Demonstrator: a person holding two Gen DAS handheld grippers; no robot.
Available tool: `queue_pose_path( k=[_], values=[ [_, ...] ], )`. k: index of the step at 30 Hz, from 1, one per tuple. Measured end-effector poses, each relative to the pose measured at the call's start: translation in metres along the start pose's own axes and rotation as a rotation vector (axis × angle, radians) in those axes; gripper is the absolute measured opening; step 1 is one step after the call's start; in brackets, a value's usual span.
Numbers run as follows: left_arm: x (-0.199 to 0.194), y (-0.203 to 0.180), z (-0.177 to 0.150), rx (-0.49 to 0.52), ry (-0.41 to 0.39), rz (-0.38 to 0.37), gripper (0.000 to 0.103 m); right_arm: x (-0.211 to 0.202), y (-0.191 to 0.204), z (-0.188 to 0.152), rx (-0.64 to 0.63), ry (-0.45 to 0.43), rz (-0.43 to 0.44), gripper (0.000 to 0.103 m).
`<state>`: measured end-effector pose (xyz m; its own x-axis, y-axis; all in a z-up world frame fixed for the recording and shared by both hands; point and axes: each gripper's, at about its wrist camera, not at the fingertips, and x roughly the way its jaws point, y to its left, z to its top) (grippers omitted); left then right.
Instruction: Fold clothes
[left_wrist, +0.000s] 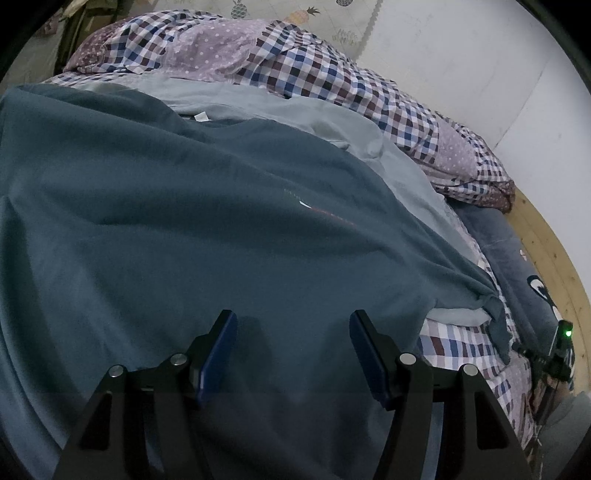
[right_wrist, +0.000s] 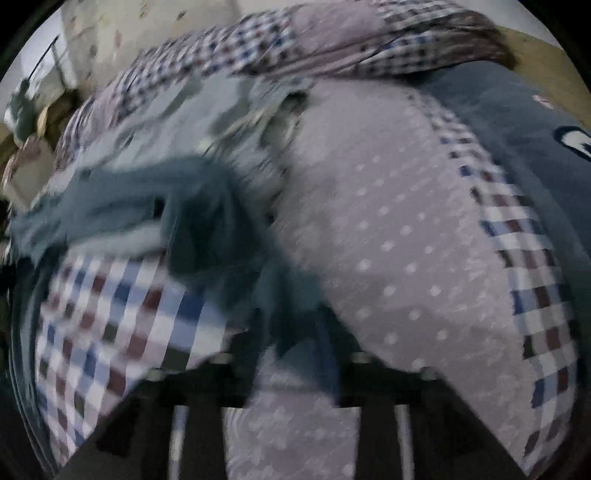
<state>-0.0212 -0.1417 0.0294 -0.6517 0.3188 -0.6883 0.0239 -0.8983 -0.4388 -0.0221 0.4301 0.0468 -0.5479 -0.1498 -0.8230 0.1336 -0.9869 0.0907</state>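
Across the middle of the bed lies the dark teal knit garment (left_wrist: 192, 229), spread wide and mostly flat, with a paler grey-blue cloth (left_wrist: 258, 107) showing under its far edge and a small white label (left_wrist: 201, 117) near what looks like the neckline. The left gripper (left_wrist: 293, 347) hovers just above the near part of it, its blue-padded fingers (left_wrist: 221, 350) spread apart and holding nothing. The right gripper (right_wrist: 291, 354) is at the garment's bunched corner (right_wrist: 207, 236); a tongue of teal fabric runs down between its dark fingers, but the picture is so smeared that I cannot tell whether they are clamped on it or loose. To my eye the work is at the laying-out or first-fold stage: the next move seems to call for the left gripper to drop and pinch an edge, so both sides can carry the cloth over evenly. Only the left view shows the garment's whole spread and the crumpled checked and dotted lilac quilt (left_wrist: 303, 70) by the wall; the right view alone shows the corner up close, resting on the checked and dotted bedcover (right_wrist: 399, 236), with a dark blue printed pillow (right_wrist: 517, 122) beyond.
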Motion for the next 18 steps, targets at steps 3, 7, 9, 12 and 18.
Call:
queue_pose_path(
  k=[3, 7, 9, 12, 18],
  values=[
    [0.000, -0.001, 0.000, -0.001, 0.000, 0.001, 0.067, 0.009, 0.003, 0.012, -0.009, 0.005, -0.003, 0.043],
    [0.000, -0.001, 0.000, 0.000, 0.001, 0.001, 0.067, 0.036, 0.011, 0.019, -0.041, 0.056, 0.024, 0.043],
    [0.000, -0.001, 0.000, 0.000, 0.002, 0.001, 0.067, 0.034, 0.020, 0.014, -0.076, 0.040, 0.028, 0.040],
    [0.001, 0.000, 0.000, -0.002, 0.004, -0.002, 0.067, 0.013, 0.037, -0.004, -0.133, -0.002, 0.122, 0.009],
    [0.002, -0.001, 0.001, -0.001, 0.006, -0.007, 0.067, -0.004, 0.064, -0.047, -0.283, 0.156, 0.269, 0.008]
  ],
)
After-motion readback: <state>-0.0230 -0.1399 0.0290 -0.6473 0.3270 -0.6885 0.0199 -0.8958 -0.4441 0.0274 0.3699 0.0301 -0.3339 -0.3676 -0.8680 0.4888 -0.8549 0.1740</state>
